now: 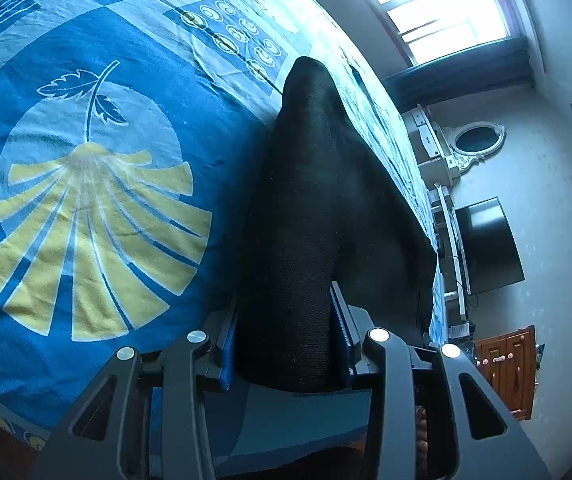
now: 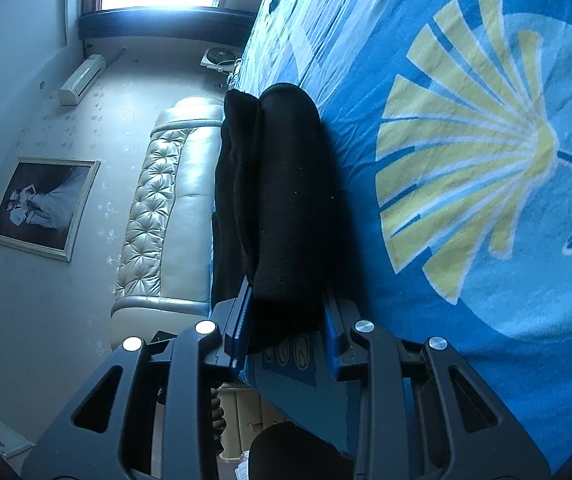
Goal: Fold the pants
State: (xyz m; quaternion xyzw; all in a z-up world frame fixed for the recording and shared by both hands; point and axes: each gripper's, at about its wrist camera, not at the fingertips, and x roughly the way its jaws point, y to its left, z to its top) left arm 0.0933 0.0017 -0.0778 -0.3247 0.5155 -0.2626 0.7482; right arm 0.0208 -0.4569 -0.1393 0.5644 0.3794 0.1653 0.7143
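A: Left wrist view: the left gripper (image 1: 286,344) has its jaws closed on a thick fold of the pants (image 1: 317,200), with black cloth filling the gap between the blue pads (image 1: 339,320). The pants run forward from the jaws across the bed (image 1: 86,160), near its edge.

B: Right wrist view: the right gripper (image 2: 286,320) likewise clamps a bundle of the pants (image 2: 286,184). Several layers show beside the main roll; whether all are caught, I cannot tell.

A: Risk one: a loose layer slips out during the fold, causing a misaligned edge.

B: Risk two: the cloth lies at the bed (image 2: 485,320) edge. Uneven lift between the two grippers could drag it off the side.

A: Pose: both grippers are rolled sideways, so the bed stands nearly vertical in each view. Fingers point along the pants, low over the bed.

B: Advice: keep both grips level.
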